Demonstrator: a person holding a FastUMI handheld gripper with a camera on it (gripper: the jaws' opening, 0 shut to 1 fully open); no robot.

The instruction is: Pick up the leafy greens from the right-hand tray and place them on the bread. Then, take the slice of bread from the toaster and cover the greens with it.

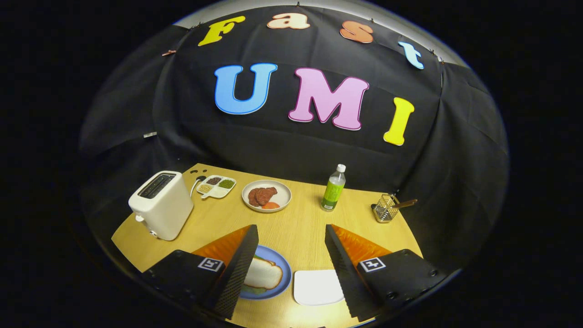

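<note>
My gripper (291, 228) is open above the wooden table (296, 228), with nothing between its fingers. Between the fingers and close below lies a blue plate (284, 269), partly hidden by the left finger. A pale slice of bread (263, 274) rests on it, with a thin green leafy edge (256, 259) peeking out from under the slice. Right of the plate sits a small white tray (316, 287) with a bare surface. A white toaster (160, 205) stands beyond the left finger; its slots look dark.
Beyond the fingers are a cream plate (282, 193) with brown patties and an orange slice, a divided condiment dish (217, 186), a green bottle (333, 189) and a wire basket (385, 208) holding a wooden-handled utensil. Black cloth walls close the back.
</note>
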